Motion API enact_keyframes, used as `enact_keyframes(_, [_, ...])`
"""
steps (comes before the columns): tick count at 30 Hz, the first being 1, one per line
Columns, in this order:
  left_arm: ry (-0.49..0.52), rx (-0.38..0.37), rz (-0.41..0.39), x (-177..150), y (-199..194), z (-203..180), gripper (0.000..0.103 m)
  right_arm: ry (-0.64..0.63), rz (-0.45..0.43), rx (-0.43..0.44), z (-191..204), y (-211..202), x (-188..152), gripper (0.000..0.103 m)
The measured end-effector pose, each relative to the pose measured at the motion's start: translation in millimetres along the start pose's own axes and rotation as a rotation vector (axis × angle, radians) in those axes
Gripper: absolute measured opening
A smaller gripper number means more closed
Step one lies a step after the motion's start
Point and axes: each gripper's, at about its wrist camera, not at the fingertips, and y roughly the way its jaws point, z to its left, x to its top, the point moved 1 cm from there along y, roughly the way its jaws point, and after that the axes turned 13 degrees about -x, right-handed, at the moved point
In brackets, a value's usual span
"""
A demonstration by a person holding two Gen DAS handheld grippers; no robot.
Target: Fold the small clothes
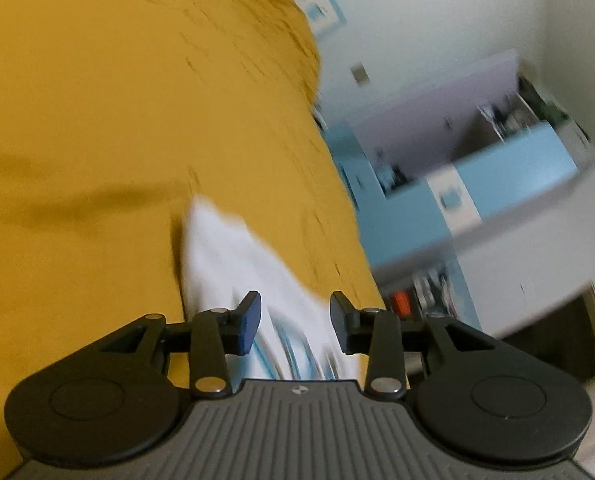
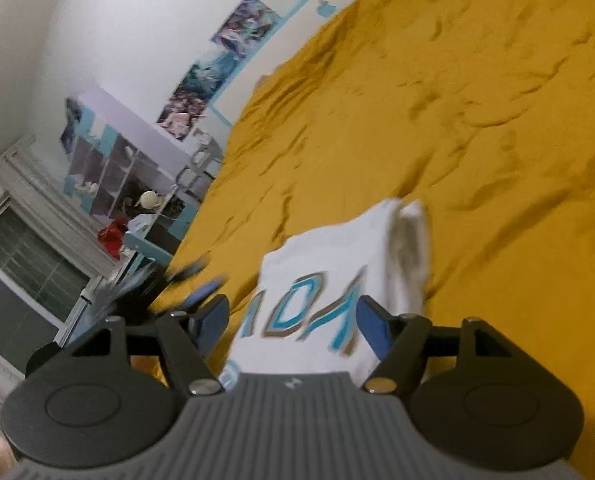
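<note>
Below, both my left gripper (image 1: 295, 322) and right gripper (image 2: 291, 322) are parted, grasping nothing; white garment (image 2: 337, 272) lies lower centre on yellow bedspread (image 2: 477, 120); I should pinch matching corners evenly.

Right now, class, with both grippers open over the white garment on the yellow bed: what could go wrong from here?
1. The white garment looks already folded; a careless regrasp might undo it.
2. The right gripper could pinch the yellow bedcover as well.
3. The left gripper view is blurred, so aim may be poor.
</note>
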Motion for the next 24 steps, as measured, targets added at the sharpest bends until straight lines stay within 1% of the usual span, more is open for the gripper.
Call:
enact_keyframes(3, [-0.009,-0.003,0.029,-54.2,-32.5,-21.2,0.053,0.038,0.016,0.002,-16.0,2.0,14.6,0.068])
enact_keyframes(4, [0.000,0.003,0.058,-69.8,-39.8,-26.9,0.061,0.043,0.019,0.002,-20.2,3.8,17.6,0.068])
enact_keyframes(5, [0.010,0.030,0.085,-82.2,-45.7,-30.2,0.068,0.043,0.024,0.000,-23.0,5.5,19.6,0.068])
enact_keyframes(7, [0.016,0.092,0.121,-100.2,-53.9,-29.4,0.069,0.032,0.042,-0.018,-28.3,12.1,22.3,0.068])
enact_keyframes(8, [0.012,0.115,0.133,-104.9,-56.2,-26.2,0.069,0.024,0.041,-0.049,-30.0,15.9,22.9,0.068])
enact_keyframes(9, [0.002,0.124,0.134,-109.4,-58.5,-23.1,0.069,0.007,0.047,-0.075,-30.8,20.3,23.7,0.069])
enact_keyframes(12, [-0.048,0.095,0.128,-116.7,-54.6,-7.8,0.069,-0.070,0.049,-0.160,-31.1,30.7,18.0,0.068])
enact_keyframes(15, [-0.060,0.091,0.142,-117.5,-44.7,4.7,0.069,-0.115,0.062,-0.176,-29.7,40.6,12.7,0.068])
enact_keyframes(17, [-0.053,0.084,0.157,-119.5,-38.0,6.2,0.069,-0.141,0.063,-0.187,-27.5,46.2,11.8,0.068])
enact_keyframes(19, [-0.069,0.070,0.154,-121.1,-36.5,6.8,0.069,-0.172,0.063,-0.202,-24.2,51.1,11.9,0.069])
enact_keyframes(21, [-0.086,0.063,0.170,-121.9,-31.7,6.2,0.069,-0.195,0.060,-0.203,-22.1,55.1,11.3,0.070])
enact_keyframes(24, [-0.075,0.061,0.211,-128.2,-19.7,2.1,0.069,-0.196,0.061,-0.182,-25.6,59.8,11.0,0.075])
